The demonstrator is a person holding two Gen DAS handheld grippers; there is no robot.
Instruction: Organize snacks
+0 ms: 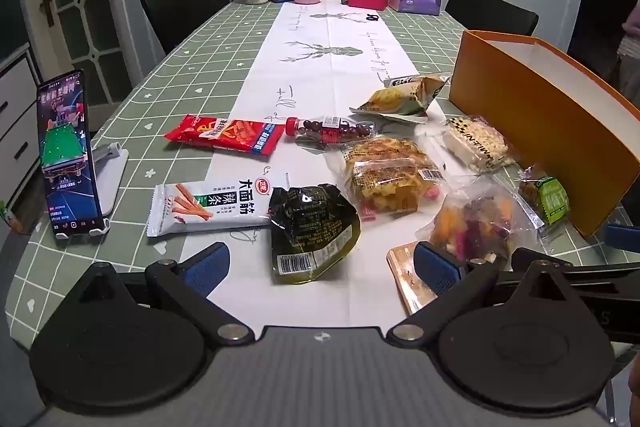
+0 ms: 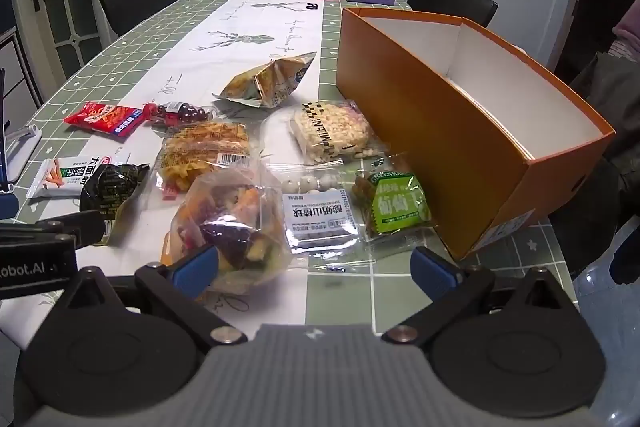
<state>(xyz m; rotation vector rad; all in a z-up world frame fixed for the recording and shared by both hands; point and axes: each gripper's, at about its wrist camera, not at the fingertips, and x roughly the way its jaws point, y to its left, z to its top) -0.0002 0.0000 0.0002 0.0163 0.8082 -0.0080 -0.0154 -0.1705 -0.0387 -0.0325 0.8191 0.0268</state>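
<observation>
1. Left claw (image 1: pixel 320 263): spread wide, nothing in it, poised low over the desk (image 1: pixel 192 47) at the bottom of the frame. The dark green pouch (image 1: pixel 312 227) lies between its blue pads (image 1: pixel 208 265), untouched.
2. Right claw (image 2: pixel 314 261): likewise wide open and empty. The clear bag of mixed dried fruit (image 2: pixel 228 223) sits just beyond its left pad.
3. Snacks: all lie loose on the desk, mid-frame, none yet in the orange box (image 2: pixel 440 131), which stands open at the right of the frame and looks empty as far as its interior shows.
4. Handling, by judgement: the packets are light, soft and crinkly; film is slippery. The puffed rice bar (image 2: pixel 328 131) and chips bag (image 2: pixel 264 83) would crush easily.
5. Recommended hold: pinch a sealed edge or corner, not the filled belly.
</observation>
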